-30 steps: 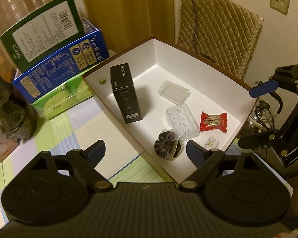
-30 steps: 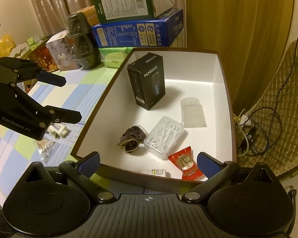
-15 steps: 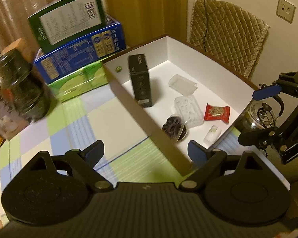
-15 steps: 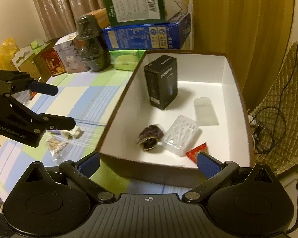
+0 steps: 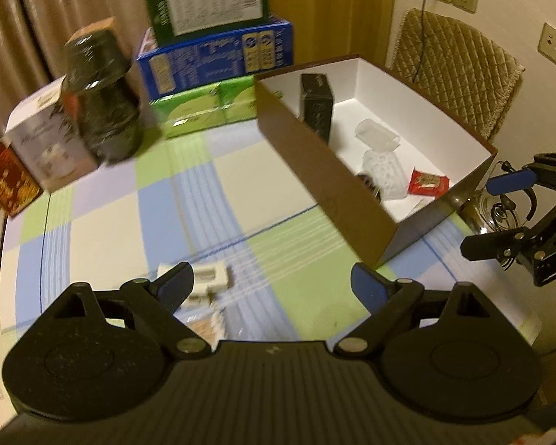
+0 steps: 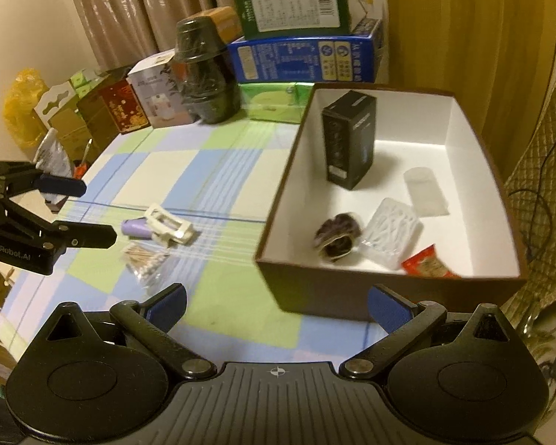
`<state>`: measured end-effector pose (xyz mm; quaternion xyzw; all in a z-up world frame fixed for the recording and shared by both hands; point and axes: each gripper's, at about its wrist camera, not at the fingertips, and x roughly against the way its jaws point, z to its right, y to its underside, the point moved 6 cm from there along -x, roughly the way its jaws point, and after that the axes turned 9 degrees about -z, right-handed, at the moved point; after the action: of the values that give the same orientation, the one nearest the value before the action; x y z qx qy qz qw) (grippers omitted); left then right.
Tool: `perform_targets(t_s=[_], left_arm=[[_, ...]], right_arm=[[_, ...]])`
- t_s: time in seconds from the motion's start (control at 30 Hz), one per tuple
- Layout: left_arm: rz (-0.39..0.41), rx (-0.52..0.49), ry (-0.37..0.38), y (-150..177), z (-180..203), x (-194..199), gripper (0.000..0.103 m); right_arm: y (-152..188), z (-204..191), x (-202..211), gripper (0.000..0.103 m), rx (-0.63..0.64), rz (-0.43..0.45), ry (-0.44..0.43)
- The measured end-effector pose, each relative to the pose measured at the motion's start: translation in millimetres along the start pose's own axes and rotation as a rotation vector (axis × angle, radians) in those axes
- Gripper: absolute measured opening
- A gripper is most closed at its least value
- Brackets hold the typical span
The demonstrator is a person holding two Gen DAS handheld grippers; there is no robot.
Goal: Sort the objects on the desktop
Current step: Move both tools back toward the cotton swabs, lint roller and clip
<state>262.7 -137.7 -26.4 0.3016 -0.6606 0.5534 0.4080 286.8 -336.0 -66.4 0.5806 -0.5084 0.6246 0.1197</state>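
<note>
A brown box with a white inside [image 6: 278, 222] [image 5: 326, 181] stands at the table's right. In it are an upright black carton [image 6: 348, 141], a dark pouch [image 6: 337, 237], a clear plastic case [image 6: 391, 233], a clear lid [image 6: 424, 191] and a red sachet [image 6: 428, 263]. On the checked cloth lie a white clip [image 6: 166, 222] [image 5: 207, 278], a purple tube [image 6: 135, 228] and a bag of cotton swabs [image 6: 144, 263]. My left gripper [image 5: 267, 285] is open and empty above the clip. My right gripper [image 6: 276, 306] is open and empty before the box's near corner.
Stacked green and blue cartons [image 6: 300, 26], a light-green pack [image 6: 274, 102], a stack of dark cups [image 6: 205, 74] and gift boxes [image 6: 152, 92] line the table's back. A quilted chair back [image 5: 452, 74] stands right of the box. A glass kettle [image 5: 496, 211] is near the right gripper.
Both grippers have pulled back from over the box and swung left toward the cloth. The clip, tube and swabs have come closer into view. Both stay open and empty.
</note>
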Motion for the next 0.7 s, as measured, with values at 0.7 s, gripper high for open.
perform_targets(t_s=[0.7], left_arm=[[-0.064,0.169,-0.015,102,-81,10,0.090]], right_arm=[[35,-81,-55,0.101,-0.035,-0.076,-0.023]])
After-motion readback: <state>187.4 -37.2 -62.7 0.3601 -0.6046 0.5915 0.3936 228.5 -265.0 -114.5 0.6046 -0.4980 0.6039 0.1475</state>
